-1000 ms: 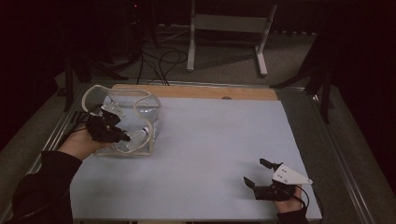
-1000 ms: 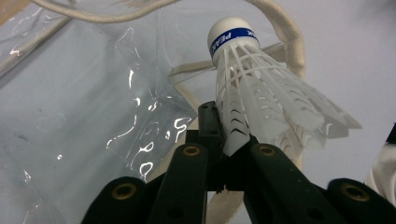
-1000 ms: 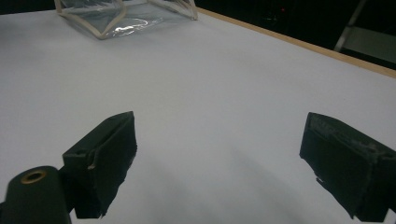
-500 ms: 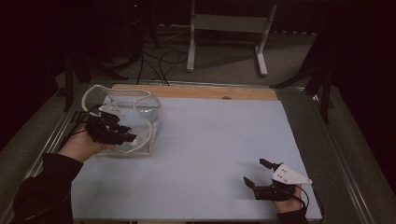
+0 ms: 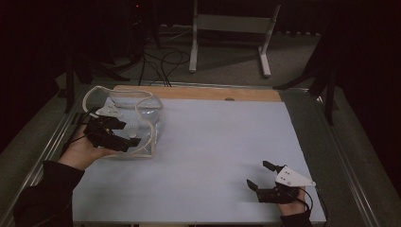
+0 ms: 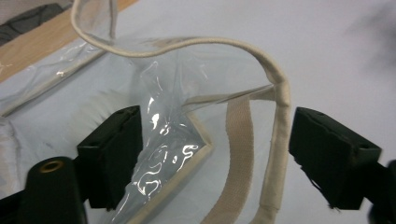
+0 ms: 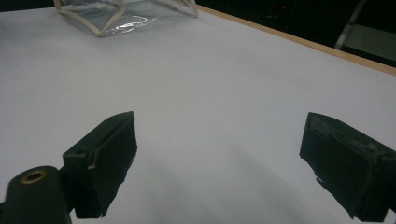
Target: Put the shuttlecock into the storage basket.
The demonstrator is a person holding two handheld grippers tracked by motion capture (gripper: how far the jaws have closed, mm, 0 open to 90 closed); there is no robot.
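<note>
Your left gripper (image 5: 124,135) is all black, with blocky, flat-faced jaws and a brass-ringed hole in the body near one jaw. Your right gripper (image 5: 260,176) matches it, its pads scuffed and frayed at the edges, with a pale three-cornered plate (image 5: 294,177) on top and a thin black cable. You wear dark long sleeves (image 5: 45,194).

Pretty dim overall in the high view — the room behind the worktop (image 5: 213,142) goes almost black and the whole picture looks soft and grainy. Light falls from above on the pale surface. The clear plastic bag (image 6: 168,140) throws small white glints — nearby edges blur.
</note>
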